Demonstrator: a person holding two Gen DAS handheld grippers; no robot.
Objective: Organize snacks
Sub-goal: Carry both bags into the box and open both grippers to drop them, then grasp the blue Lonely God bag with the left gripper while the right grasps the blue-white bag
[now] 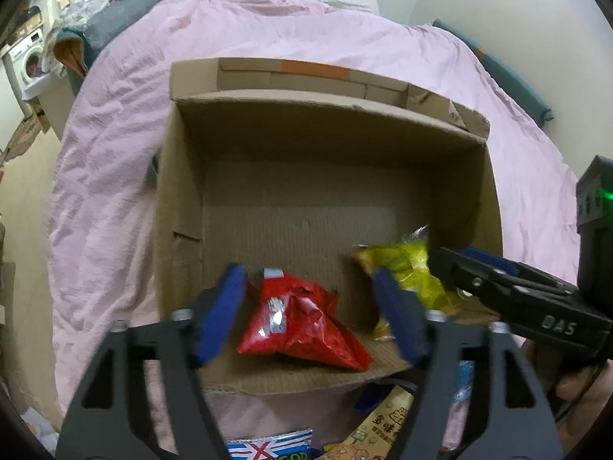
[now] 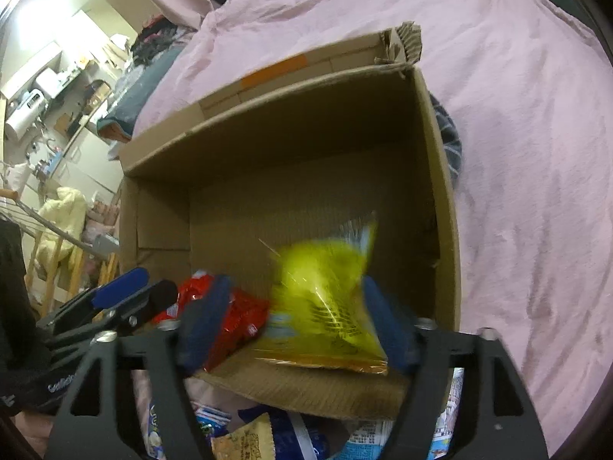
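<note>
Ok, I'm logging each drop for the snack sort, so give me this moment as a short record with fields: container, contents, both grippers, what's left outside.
container: cardboard box, open, on a pink blanket
contents: red bag and yellow bag, near the front wall
left gripper: open, red bag between the fingers, not pinched
right gripper: open, yellow bag blurred between the fingers
outside: more snack packets in front of the box

pink-quilted bed, washing machine beyond
</note>
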